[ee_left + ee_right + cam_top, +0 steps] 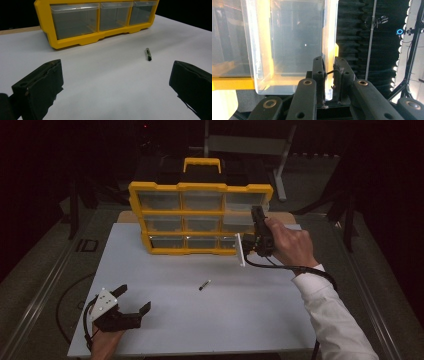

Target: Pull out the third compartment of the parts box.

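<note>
A yellow plastic organiser cabinet (200, 217) with a black-and-yellow handle stands upright on the matte white table (200, 320), its nine square drawers clear and glossy. The right gripper (329, 72) is clamped tight on the thin front wall of a clear plastic drawer (294, 45), pulled out at the cabinet's lower right corner. Before the cabinet lies a small dark cylindrical bit (148, 54). The left gripper (134, 299), well apart from the cabinet, gapes wide and holds nothing.

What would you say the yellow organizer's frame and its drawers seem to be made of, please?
The frame looks like moulded plastic, opaque yellow with a smooth, slightly glossy face. The drawers look like clear, thin-walled plastic: you see through them, and their edges catch the light. Neither can be confirmed by look alone.
</note>
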